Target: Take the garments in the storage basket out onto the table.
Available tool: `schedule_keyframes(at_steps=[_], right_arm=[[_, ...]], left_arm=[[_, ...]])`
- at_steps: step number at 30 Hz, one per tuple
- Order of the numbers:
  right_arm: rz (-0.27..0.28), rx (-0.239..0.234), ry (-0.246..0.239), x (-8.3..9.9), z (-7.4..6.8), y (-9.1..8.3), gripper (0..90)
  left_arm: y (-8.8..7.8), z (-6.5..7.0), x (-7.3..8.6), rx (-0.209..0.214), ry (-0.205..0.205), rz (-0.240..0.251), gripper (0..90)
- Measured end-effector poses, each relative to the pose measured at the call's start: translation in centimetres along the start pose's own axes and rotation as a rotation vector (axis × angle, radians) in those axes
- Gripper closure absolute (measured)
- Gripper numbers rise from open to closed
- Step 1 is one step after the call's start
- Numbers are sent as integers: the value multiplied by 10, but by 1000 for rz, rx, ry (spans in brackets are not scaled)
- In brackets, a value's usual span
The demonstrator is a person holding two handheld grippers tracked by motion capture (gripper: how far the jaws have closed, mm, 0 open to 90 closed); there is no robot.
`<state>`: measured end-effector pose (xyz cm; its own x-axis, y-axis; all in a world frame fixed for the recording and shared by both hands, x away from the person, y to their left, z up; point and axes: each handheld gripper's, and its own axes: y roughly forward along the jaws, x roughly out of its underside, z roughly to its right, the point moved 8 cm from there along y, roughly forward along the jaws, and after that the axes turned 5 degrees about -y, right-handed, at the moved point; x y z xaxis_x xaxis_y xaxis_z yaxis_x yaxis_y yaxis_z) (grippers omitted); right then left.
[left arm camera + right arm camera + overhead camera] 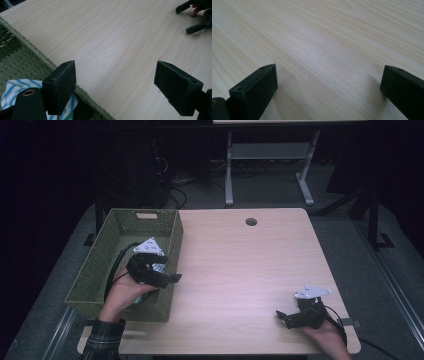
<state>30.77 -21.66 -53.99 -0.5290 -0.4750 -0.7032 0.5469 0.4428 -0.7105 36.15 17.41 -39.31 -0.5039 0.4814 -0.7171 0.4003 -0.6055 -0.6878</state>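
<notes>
A green woven basket [100, 265] stands on the left part of the wooden table [250, 265]. My left gripper [169, 269] hovers over the basket's right wall, open, with nothing between its jaws. In the left gripper view the left gripper [116, 67] straddles the basket rim [32, 51], and a blue-and-white striped cloth [15, 87] lies inside the basket just below its left jaw. My right gripper [290, 310] rests low near the table's front right corner, open and empty. In the right gripper view the right gripper [329, 72] has bare table [324, 37] between its jaws.
A round cable hole [251, 221] sits near the table's far edge. The left gripper view shows the right gripper [182, 21] far across the tabletop. Behind the table stand a desk frame [270, 165] and cables on a dark floor.
</notes>
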Motion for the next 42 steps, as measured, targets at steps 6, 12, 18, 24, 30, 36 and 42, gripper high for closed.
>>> schedule_keyframes(at_steps=[6, 12, 18, 24, 30, 36, 42], right_arm=[[0, 0, 0, 0, 0, 0, 6], [0, 0, 0, 0, 0, 0, 6], [0, 0, 0, 0, 0, 0, 5], [0, 0, 1, 0, 0, 0, 6], [0, 0, 0, 0, 0, 0, 6], [-1, 0, 0, 0, 0, 0, 6], [0, 0, 0, 0, 0, 0, 6]], left_arm=[[-9, -10, 4, -30, -4, 4, 200], [-17, -23, 11, -56, -21, 6, 206], [-23, -31, 17, -66, -26, 6, 209], [-24, -40, 24, -84, -12, -6, 210], [-21, -49, 32, -95, -12, -24, 214], [-19, -59, 39, -106, -14, -36, 215], [-16, -67, 47, -111, -7, -43, 214]])
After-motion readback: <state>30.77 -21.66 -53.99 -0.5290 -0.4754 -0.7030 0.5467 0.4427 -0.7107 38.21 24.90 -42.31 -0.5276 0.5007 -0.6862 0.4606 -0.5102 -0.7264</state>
